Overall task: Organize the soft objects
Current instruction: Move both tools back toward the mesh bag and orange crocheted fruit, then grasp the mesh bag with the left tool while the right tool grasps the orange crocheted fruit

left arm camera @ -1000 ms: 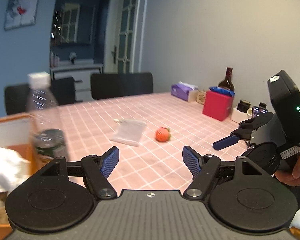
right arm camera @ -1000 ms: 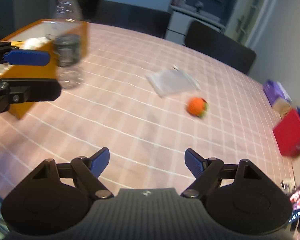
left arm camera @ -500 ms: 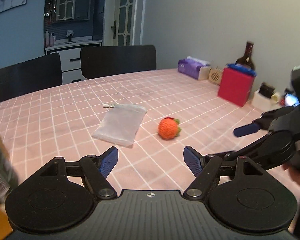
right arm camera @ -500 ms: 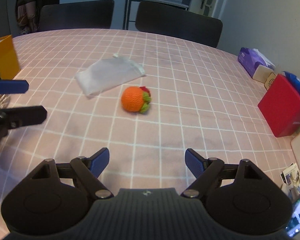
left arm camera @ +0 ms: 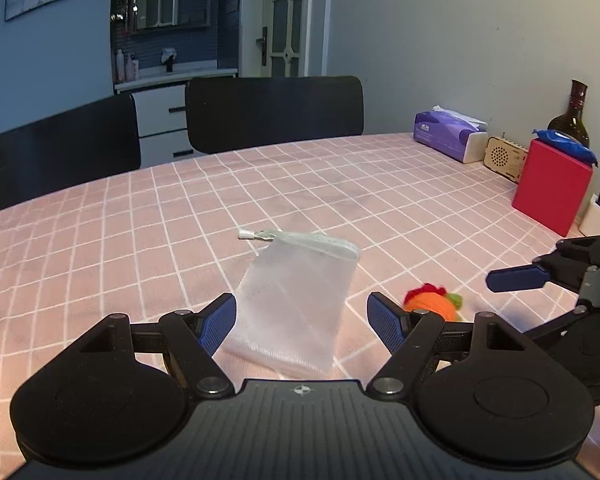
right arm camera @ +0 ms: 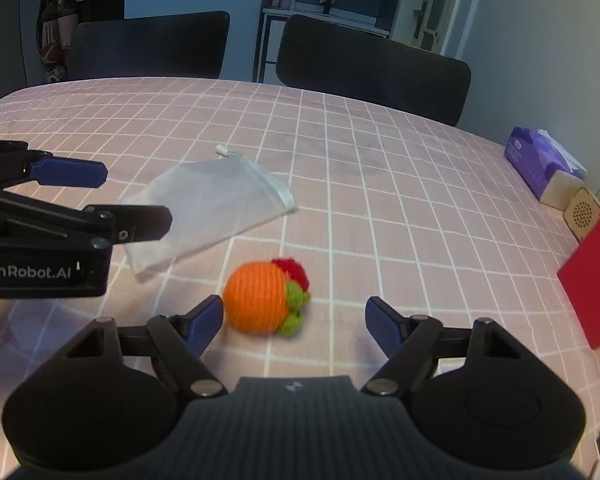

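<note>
**Knitted fruit and mesh pouch come within reach as both tongs close in**

Knitted fruit (right arm camera: 266,298), orange with red and green trim, lies on the pink checked surface (right arm camera: 380,184) just ahead of the right tongs (right arm camera: 294,318), close to the left fingertip (right arm camera: 204,320) but not yet between the pads. The jaws are closing from a wide spread, with nothing gripped. Just beside the fruit lies the white mesh pouch (left arm camera: 296,300), flat, its drawstring end pointing away; the left tongs (left arm camera: 300,322) hover over its near edge, jaws wide and empty.

A second ago both cameras looked across the surface from farther back, past a water bottle and an orange box at the left; those have since dropped out of view, save a sliver of orange at the frame edge. Fruit and pouch now fill the foreground. The approach appears nearly done: by this reading the pouch is to be held open while the fruit goes in, though neither is touched yet. Tissue box (left arm camera: 448,136) and red box (left arm camera: 552,188) stand well apart.
</note>
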Demonstrator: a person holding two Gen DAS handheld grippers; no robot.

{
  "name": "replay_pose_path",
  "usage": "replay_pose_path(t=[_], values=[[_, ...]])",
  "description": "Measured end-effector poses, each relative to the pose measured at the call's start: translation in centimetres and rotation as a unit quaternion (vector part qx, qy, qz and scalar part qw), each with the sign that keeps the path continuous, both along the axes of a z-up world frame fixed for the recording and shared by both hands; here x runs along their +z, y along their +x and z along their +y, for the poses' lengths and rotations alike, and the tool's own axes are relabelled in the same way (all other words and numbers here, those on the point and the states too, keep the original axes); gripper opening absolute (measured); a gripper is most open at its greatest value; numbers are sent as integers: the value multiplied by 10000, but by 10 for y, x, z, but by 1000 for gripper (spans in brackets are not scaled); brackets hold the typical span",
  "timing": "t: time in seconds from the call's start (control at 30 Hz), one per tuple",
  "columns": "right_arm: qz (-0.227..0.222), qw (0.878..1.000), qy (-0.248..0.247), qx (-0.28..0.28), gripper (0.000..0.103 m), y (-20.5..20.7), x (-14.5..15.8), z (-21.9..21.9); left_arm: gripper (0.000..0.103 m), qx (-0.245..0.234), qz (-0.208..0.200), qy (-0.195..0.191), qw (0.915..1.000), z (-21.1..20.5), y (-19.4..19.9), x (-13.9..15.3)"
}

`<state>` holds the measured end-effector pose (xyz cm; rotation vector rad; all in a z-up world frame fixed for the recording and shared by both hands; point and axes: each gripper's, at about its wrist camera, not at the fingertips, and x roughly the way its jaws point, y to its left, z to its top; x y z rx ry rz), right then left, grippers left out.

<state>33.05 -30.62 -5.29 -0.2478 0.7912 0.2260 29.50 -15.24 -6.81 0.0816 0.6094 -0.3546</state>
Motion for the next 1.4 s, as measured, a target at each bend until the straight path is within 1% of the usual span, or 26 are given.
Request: replay_pose_path(t=[0.1, 0.17, 0.3, 0.37, 0.5, 0.63, 0.67, 0.7, 0.73, 0.83, 0.87, 0.9, 0.93, 0.97, 1.0, 1.03, 1.1, 1.13, 1.17, 1.2, 1.3, 1.4], values=[[93, 9997, 213, -5, 77, 12, -5, 0, 88, -14, 59, -9, 10000, -1, 13, -6], [158, 9995, 279, 46, 69, 18, -9, 1, 88, -38, 42, 44, 10000, -4, 18, -10], [218, 9992, 300, 158, 62, 22, -14, 5, 88, -79, 27, 183, 9998, -6, 25, -19], [221, 9990, 330, 191, 55, 25, -14, 5, 88, -48, 66, 194, 9998, -6, 29, -22], [230, 9989, 328, 227, 54, 24, -16, 6, 88, -51, 84, 220, 9997, -7, 35, -27], [274, 9988, 345, 216, 54, 20, -15, 4, 88, -62, 208, 364, 9991, -11, 46, -35], [291, 9987, 360, 208, 54, 20, -16, 3, 90, -57, 235, 407, 9989, -11, 48, -37], [311, 9986, 374, 201, 54, 19, -16, 2, 94, -65, 269, 467, 9985, -11, 50, -39], [338, 9986, 370, 185, 54, 20, -17, 2, 94, -81, 304, 522, 9981, -11, 52, -41], [346, 9982, 465, 152, 54, 20, -18, -1, 95, -24, 354, 373, 9987, -6, 56, -44], [353, 9980, 497, 141, 54, 19, -18, -2, 94, -25, 385, 317, 9988, -5, 57, -44], [344, 9981, 493, 148, 54, 19, -18, -2, 90, -56, 368, 325, 9988, -5, 57, -45], [332, 9982, 480, 154, 54, 19, -18, -1, 89, -83, 348, 318, 9989, -5, 57, -46], [330, 9982, 484, 144, 54, 18, -18, -1, 82, -106, 350, 264, 9990, -4, 56, -46], [334, 9982, 488, 136, 54, 17, -18, -1, 71, -101, 347, 253, 9990, -4, 56, -46], [341, 9982, 484, 131, 54, 18, -18, -1, 65, -106, 330, 256, 9991, -4, 54, -46], [350, 9982, 479, 114, 54, 18, -18, 0, 44, -149, 284, 230, 9992, -7, 50, -44], [352, 9982, 477, 106, 54, 19, -18, 0, 37, -192, 275, 226, 9992, -9, 48, -44], [353, 9982, 472, 100, 54, 19, -18, 0, 26, -228, 269, 227, 9991, -11, 46, -43], [353, 9983, 461, 95, 54, 19, -18, 1, 17, -258, 270, 218, 9991, -13, 45, -43], [382, 9984, 412, 52, 53, 20, -17, 3, 3, -271, 321, 192, 9989, -18, 39, -41], [438, 9984, 355, 18, 53, 18, -15, 7, 2, -252, 400, 188, 9987, -21, 31, -39]])
